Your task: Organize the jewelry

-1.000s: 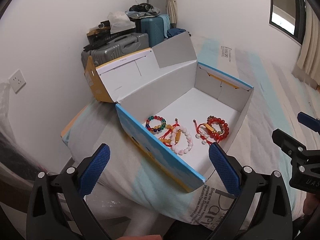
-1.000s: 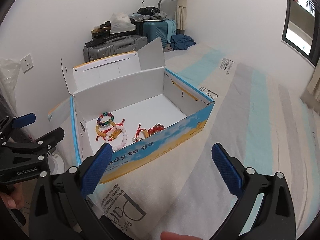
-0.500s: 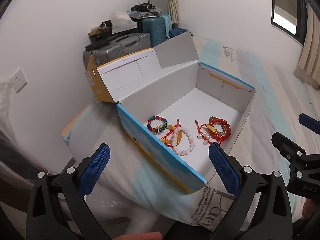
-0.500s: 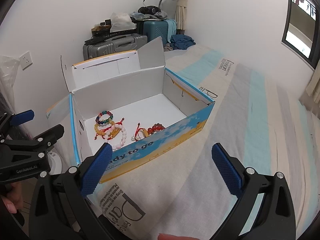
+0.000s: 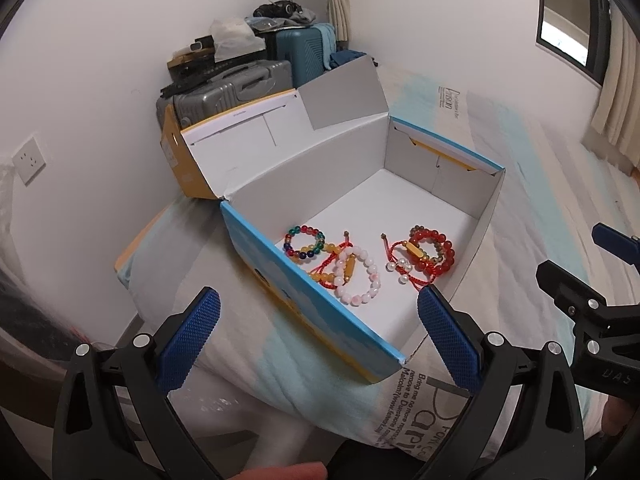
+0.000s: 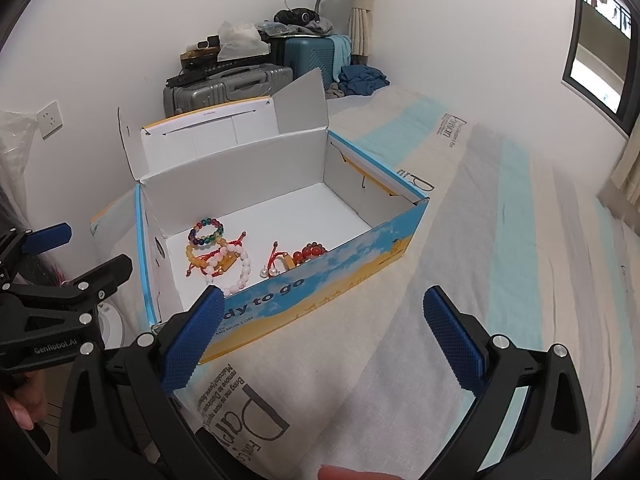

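Both grippers have edged nearer the box (image 5: 320,308) of five bracelets (image 5: 356,276), fingers apart.

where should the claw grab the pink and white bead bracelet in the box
Grip the pink and white bracelet on its free arc nearest the blue front wall, coming straight down from above. It lies flat on the box floor, and its far side tangles with red cord and amber beads.

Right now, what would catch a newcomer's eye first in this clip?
The open blue-and-yellow cardboard box on the striped bedspread, with bright beaded bracelets on its white floor: a rainbow bead bracelet, a pale pink bead bracelet and a red bead bracelet. Both blue-padded tools, left tool and right tool, hover open and empty before it.
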The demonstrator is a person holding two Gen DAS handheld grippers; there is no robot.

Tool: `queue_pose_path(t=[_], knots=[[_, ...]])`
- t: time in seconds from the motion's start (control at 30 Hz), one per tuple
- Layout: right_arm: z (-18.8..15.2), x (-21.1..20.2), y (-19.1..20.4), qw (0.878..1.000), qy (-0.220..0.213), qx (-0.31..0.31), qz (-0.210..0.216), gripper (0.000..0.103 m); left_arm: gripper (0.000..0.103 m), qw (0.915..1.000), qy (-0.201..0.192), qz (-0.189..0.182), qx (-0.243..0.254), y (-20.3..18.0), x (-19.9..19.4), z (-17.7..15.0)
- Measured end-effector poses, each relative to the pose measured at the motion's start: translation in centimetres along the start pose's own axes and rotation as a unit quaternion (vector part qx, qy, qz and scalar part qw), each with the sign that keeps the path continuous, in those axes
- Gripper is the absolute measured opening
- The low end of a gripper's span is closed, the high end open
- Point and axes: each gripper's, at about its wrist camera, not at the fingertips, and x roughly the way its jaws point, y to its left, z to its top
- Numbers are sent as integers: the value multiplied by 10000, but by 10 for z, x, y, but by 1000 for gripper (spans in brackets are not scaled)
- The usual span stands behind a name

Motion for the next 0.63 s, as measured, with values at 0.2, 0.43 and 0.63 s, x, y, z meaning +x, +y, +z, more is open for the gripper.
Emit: queue_pose_path(t=[0.2, 0.43, 0.63], knots=[[-1, 1, 0, 10000, 12, -13, -17, 96, 97, 9999, 29, -109, -126, 1, 0, 0], [-1, 0, 1, 10000, 23, -8, -26, 96, 97, 9997, -58, -128, -210, 3, -4, 1], [-2, -1, 3, 10000, 22, -15, 3, 96, 97, 9997, -116, -77, -190, 5, -7, 1]])
